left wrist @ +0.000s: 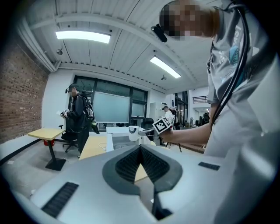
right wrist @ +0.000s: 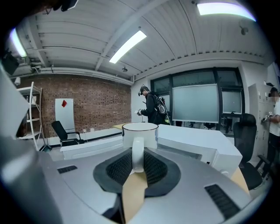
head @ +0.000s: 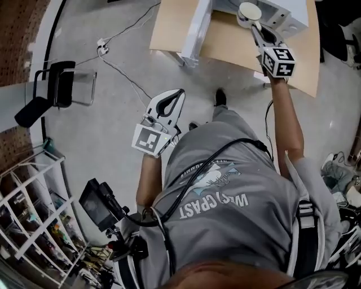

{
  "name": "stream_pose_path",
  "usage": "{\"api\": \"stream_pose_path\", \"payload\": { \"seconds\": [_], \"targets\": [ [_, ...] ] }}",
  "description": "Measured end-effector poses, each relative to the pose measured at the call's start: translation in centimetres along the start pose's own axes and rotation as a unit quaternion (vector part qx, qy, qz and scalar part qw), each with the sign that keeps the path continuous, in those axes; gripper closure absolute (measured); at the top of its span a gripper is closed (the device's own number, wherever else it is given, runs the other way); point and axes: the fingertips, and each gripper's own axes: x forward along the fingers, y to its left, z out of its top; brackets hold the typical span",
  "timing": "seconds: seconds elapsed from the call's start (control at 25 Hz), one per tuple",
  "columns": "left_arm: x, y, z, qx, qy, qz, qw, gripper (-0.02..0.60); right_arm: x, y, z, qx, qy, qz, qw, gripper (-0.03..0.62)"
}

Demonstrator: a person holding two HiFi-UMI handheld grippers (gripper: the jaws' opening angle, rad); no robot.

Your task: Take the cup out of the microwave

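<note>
Pale wooden table (head: 169, 28) stood on a grey concrete floor (head: 113, 101), bearing a white microwave (head: 282, 11) whose door (head: 197, 31) hung open. Just in front of that microwave, lifted clear of the tabletop, a white cup (head: 249, 12) sat upright in the air. Its handle was pinched between the jaws of the right gripper (head: 256, 28), and in the right gripper view the cup (right wrist: 140, 133) rose just past the pads, with the microwave (right wrist: 205, 140) behind it. Well apart from the table, the left gripper (head: 177, 96) was held low by the person's waist. Its jaws met at their tips with nothing between them (left wrist: 140, 151). Beyond, another person (right wrist: 151, 107) stood before a brick wall (right wrist: 96, 109).
</note>
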Motion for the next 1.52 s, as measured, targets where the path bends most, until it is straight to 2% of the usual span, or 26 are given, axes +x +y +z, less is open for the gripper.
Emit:
{"api": "stream_pose_path", "payload": {
  "seconds": [0.12,0.2,0.44,0.64,0.76,0.88,1.04,1.28,1.52],
  "targets": [
    [-1.2,0.7,0.6,0.02,-0.004,-0.009,0.9998,0.538,-1.3,1.2,2.0,-0.003,-0.012,-0.006,1.0,0.526],
    [-3.7,0.4,0.9,0.014,-0.012,-0.008,0.9998,0.538,-3.4,3.5,3.0,-0.005,-0.02,-0.01,1.0,0.526],
    [-10.5,-2.2,-0.3,0.05,-0.036,-0.013,0.998,0.538,-9.9,9.7,3.1,-0.006,-0.045,-0.016,0.999,0.526],
    [-14.3,0.1,2.6,0.059,-0.067,-0.016,0.9959,0.538,-11.3,13.6,8.3,-0.017,-0.058,-0.019,0.998,0.526],
    [-16.7,0.0,2.8,0.065,-0.093,-0.025,0.9933,0.538,-13.6,16.1,9.3,-0.021,-0.075,-0.027,0.997,0.526],
    [-17.9,-0.4,2.5,0.058,-0.114,-0.03,0.9913,0.538,-15.5,17.4,9.2,-0.025,-0.088,-0.031,0.995,0.526],
    [-18.9,-0.6,1.1,0.054,-0.092,-0.029,0.9939,0.538,-18.3,18.7,9.8,-0.029,-0.106,-0.033,0.993,0.526],
    [-20.1,-1.2,1.0,0.061,-0.106,-0.056,0.9909,0.538,-24.1,20.5,10.4,-0.029,-0.119,-0.049,0.991,0.526],
    [-20.6,-1.2,1.8,0.068,-0.113,-0.069,0.9889,0.538,-28.4,22.4,10.8,-0.027,-0.122,-0.047,0.991,0.526]
  ]
}}
